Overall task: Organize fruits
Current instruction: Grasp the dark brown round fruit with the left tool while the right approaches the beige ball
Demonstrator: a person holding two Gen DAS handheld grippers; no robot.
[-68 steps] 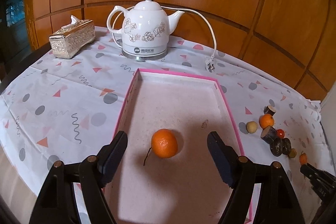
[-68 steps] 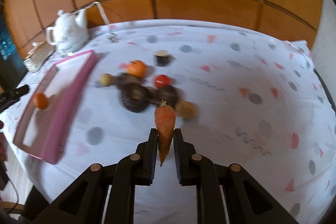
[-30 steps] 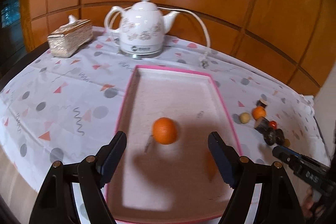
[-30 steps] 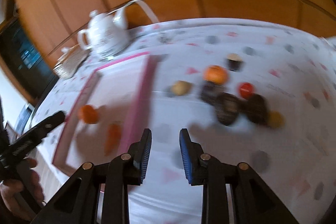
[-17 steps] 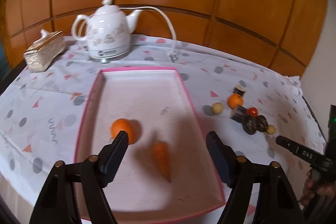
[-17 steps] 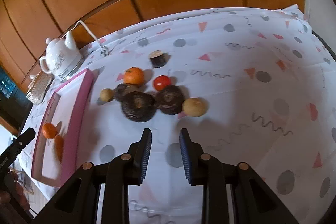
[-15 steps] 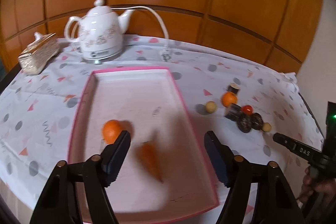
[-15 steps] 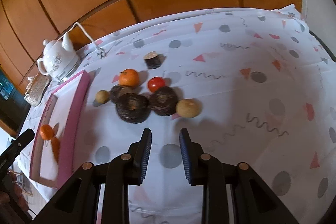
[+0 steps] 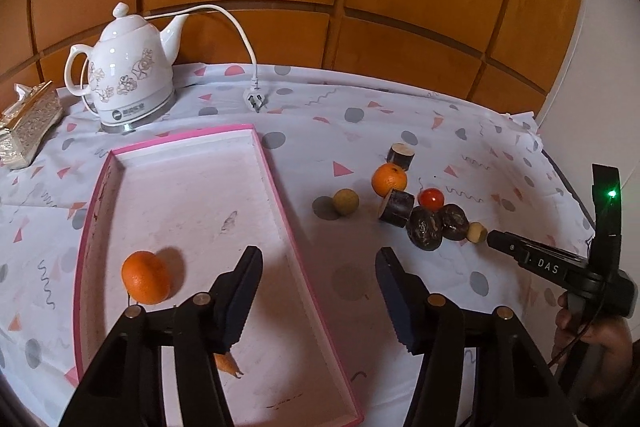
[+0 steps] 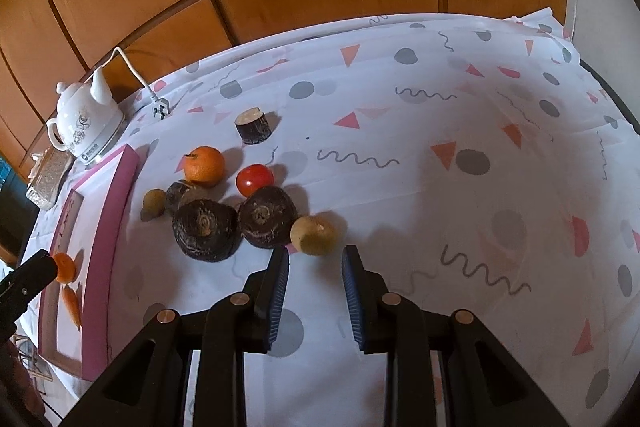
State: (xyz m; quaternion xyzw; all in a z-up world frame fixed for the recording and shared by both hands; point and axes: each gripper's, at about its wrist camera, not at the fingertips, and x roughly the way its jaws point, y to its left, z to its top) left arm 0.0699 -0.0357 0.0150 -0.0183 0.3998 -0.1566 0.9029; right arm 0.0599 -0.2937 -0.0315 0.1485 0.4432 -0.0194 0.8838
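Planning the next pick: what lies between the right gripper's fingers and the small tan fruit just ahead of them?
Only bare patterned tablecloth, in the right wrist view. The right gripper is empty, with the tan fruit just beyond its tips.

"DAS" in white letters on the right claw [image 9: 489, 239]; kettle [image 9: 128, 79] base label unreadable

My right claw [image 10: 314, 281] no longer holds the carrot [image 10: 71, 301], now lying in the pink tray [image 9: 304, 267] beside the orange [image 9: 146, 283]; my left claw [image 9: 318, 295], empty, has been narrowing
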